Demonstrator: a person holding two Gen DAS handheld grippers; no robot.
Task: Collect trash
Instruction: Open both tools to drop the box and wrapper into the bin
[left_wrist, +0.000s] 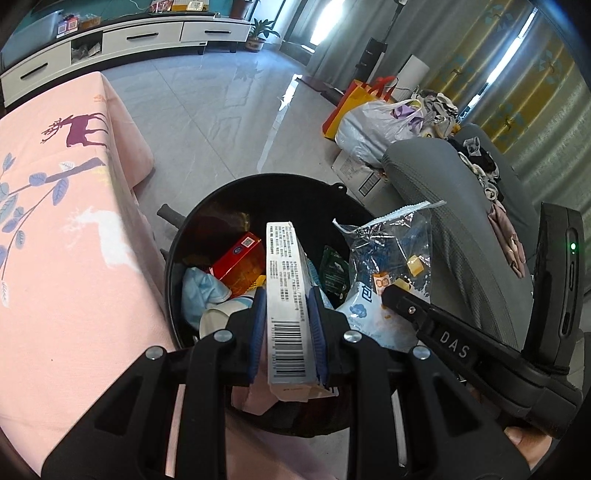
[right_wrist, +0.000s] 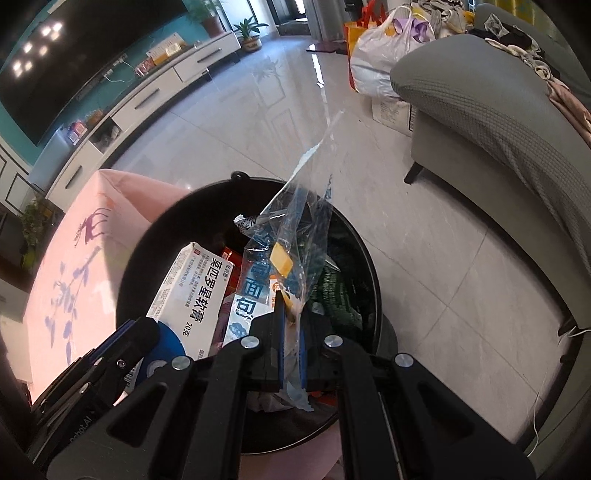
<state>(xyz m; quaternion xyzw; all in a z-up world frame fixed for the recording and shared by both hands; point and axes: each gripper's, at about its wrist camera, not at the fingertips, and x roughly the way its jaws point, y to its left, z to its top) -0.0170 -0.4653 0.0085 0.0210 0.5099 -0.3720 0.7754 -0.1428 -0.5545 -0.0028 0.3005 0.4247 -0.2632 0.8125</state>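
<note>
A round black trash bin (left_wrist: 325, 186) stands on the floor beside a pink-covered table; it holds a red box (left_wrist: 238, 266), crumpled paper and wrappers. My left gripper (left_wrist: 288, 314) is shut on a white ointment carton (left_wrist: 286, 295), held upright over the bin. My right gripper (right_wrist: 290, 328) is shut on a clear plastic bread bag (right_wrist: 291, 236) with blue print, also above the bin (right_wrist: 354, 240). In the left wrist view the right gripper (left_wrist: 388, 293) comes in from the right with the bag (left_wrist: 391, 236). In the right wrist view the carton (right_wrist: 188, 295) shows at the left.
A table under a pink cloth (left_wrist: 55, 236) with a deer print borders the bin on the left. A grey sofa (right_wrist: 498, 110) stands at the right, with bags (left_wrist: 373, 122) and a cardboard box beside it. A white TV cabinet (left_wrist: 129, 40) lines the far wall across a tiled floor.
</note>
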